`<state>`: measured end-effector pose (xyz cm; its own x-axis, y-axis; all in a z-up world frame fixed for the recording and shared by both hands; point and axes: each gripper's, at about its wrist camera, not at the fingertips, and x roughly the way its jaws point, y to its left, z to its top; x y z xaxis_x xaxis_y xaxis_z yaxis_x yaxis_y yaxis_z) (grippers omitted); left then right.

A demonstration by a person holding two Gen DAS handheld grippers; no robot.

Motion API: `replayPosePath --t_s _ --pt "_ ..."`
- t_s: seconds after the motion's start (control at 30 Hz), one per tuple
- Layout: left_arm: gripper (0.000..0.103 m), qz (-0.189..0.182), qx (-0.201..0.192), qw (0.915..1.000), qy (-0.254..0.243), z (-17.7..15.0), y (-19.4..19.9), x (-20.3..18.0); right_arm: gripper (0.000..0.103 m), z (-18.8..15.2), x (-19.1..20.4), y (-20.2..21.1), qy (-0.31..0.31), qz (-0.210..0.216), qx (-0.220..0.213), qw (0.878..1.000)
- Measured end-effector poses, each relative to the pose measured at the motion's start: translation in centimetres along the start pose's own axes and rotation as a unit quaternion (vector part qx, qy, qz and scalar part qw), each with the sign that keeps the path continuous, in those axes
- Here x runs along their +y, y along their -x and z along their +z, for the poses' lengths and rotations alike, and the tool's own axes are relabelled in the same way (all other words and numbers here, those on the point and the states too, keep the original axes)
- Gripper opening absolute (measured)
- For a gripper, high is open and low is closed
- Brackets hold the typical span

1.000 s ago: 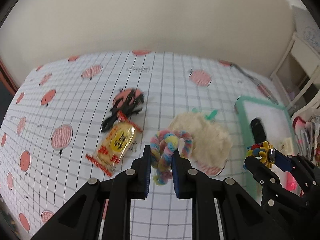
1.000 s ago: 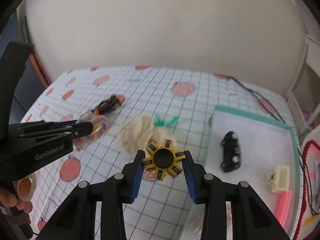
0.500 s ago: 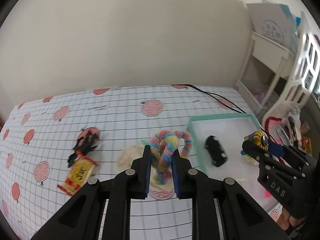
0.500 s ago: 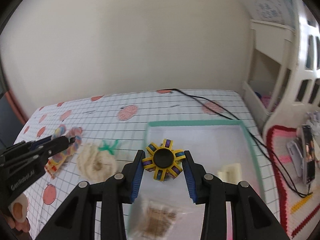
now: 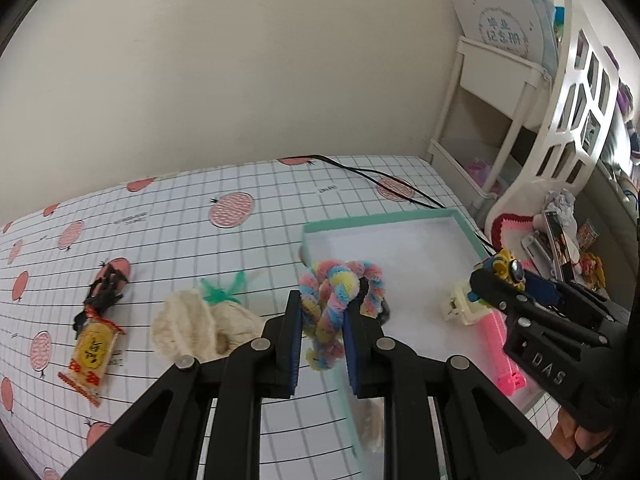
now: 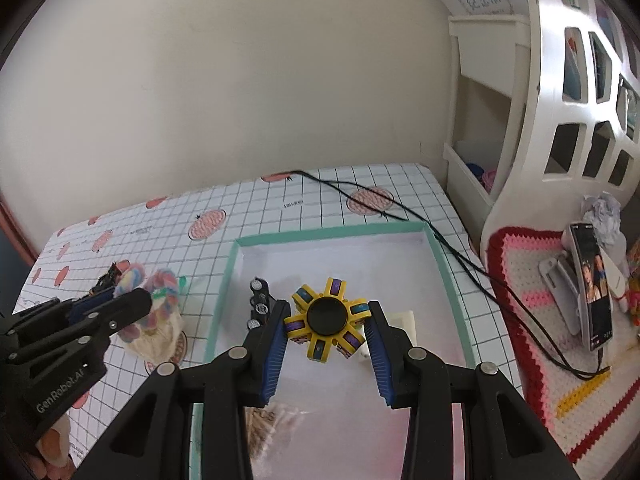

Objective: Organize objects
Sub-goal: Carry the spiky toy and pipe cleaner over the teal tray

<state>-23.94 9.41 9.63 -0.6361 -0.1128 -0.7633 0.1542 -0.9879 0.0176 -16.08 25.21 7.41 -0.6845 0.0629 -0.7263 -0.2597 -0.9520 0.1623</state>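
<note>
left tongs (image 5: 321, 322) clamped, right tongs (image 6: 327, 334) clamped

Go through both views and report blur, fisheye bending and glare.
Left wrist view: sharp on the left tool and its rainbow twist; the tray's near edge smears; grid lines bow and the corners go black. Right wrist view: crisp on the yellow spinner in the right tool; the packet below is soft; the shelf curves; no harsh glare.

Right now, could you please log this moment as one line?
left claw: shut on pipe-cleaner twist | right claw: shut on yellow spinner, over tray | cream knit piece: outside tray
</note>
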Motion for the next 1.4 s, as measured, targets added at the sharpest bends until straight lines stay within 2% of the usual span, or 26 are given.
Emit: replayPosePath --t_s 0.53,1.4 --pt "0.02 -0.01 0.061 0.998 -0.012 -1.4 -5.0 -2.7 0.041 -2.2 -0.5 -3.6 0.022 0.005 0.077 0.997" --pt "0.021 -0.017 0.11 0.9936 -0.018 -3.3 -8.3 -3.0 0.041 -3.5 -0.5 -6.0 0.041 0.001 0.119 0.992"
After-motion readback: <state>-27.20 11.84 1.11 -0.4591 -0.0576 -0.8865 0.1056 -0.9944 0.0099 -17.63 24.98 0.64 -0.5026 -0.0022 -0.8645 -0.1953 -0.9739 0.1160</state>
